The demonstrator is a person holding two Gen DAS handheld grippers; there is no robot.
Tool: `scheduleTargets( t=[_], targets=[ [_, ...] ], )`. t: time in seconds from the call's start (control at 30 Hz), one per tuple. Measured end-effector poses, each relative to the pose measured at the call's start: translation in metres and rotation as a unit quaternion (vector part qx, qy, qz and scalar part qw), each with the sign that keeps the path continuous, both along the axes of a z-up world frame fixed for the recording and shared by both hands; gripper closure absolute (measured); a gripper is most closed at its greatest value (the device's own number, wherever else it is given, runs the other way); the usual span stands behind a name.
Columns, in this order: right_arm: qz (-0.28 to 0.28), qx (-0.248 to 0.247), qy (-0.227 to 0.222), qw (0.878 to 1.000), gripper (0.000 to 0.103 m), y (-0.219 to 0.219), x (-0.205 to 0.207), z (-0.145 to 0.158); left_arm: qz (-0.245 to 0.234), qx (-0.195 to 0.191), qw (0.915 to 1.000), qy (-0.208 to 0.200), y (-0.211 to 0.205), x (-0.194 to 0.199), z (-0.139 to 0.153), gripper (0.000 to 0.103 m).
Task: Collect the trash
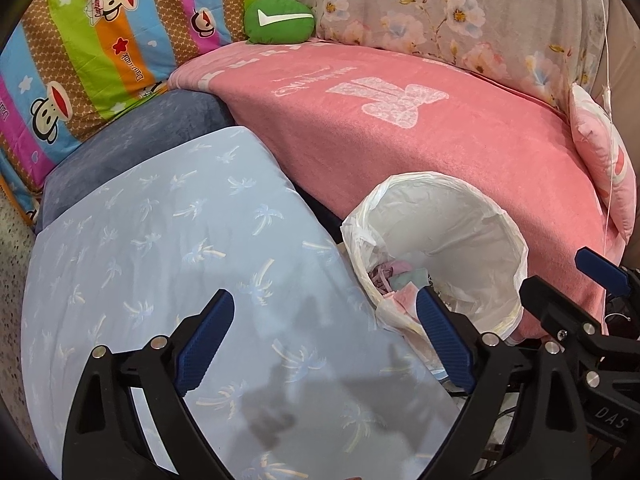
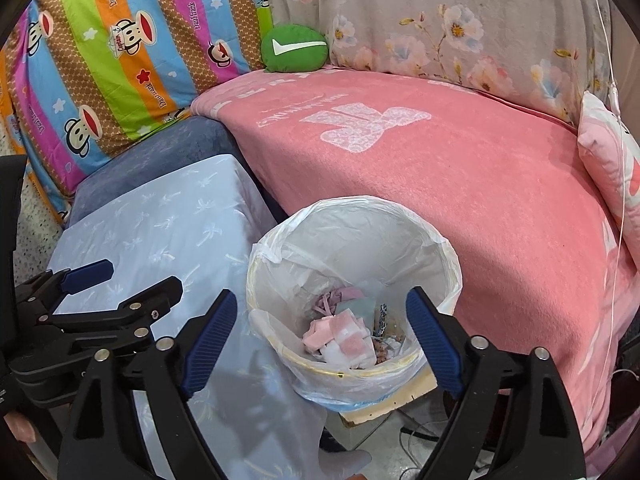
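Observation:
A round bin (image 2: 360, 240) lined with a white plastic bag stands between the pale blue cloth-covered stool (image 2: 160, 224) and the pink sofa seat. Pink, white and pale green scraps of trash (image 2: 344, 336) lie at its bottom, also in the left wrist view as trash (image 1: 396, 280) inside the bin (image 1: 460, 232). My right gripper (image 2: 322, 296) hovers open over the bin's mouth with nothing between its blue pads. My left gripper (image 1: 324, 296) is open and empty over the stool's pale blue cloth (image 1: 160, 240), just left of the bin. Each gripper shows at the edge of the other's view: right gripper (image 1: 568, 280), left gripper (image 2: 132, 278).
A pink blanket (image 2: 460, 168) covers the sofa seat, with a green cushion (image 2: 294, 48) at its back, a striped monkey-print quilt (image 2: 120, 60) on the left and a pink pillow (image 2: 612, 160) on the right. Under the bin sits a cardboard box (image 2: 384, 404). Cables (image 2: 416, 436) lie on the floor.

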State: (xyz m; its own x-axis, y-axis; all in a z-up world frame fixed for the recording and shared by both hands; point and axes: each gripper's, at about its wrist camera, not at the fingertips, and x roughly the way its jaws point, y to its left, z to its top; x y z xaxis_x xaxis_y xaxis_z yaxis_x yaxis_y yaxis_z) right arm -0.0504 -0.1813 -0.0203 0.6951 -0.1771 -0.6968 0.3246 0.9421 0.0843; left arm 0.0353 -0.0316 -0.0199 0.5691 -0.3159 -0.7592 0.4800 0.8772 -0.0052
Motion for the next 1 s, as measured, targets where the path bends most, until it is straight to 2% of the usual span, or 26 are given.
scheduleTargets(
  t=[0.4, 0.47, 1.0],
  targets=[
    [-0.004, -0.015, 0.013, 1.0, 0.015, 0.0, -0.005, -0.01, 0.007, 0.011, 0.9999, 0.011, 0.0, -0.003, -0.008, 0.014],
    [-0.003, -0.018, 0.015, 1.0, 0.005, 0.0, -0.005, -0.011, 0.009, 0.013, 0.9998, 0.012, 0.0, -0.003, -0.009, 0.014],
    [-0.003, -0.023, 0.026, 0.999, 0.005, 0.002, -0.006, -0.016, 0.015, 0.022, 0.9996, 0.006, -0.002, -0.009, -0.012, 0.012]
  ],
)
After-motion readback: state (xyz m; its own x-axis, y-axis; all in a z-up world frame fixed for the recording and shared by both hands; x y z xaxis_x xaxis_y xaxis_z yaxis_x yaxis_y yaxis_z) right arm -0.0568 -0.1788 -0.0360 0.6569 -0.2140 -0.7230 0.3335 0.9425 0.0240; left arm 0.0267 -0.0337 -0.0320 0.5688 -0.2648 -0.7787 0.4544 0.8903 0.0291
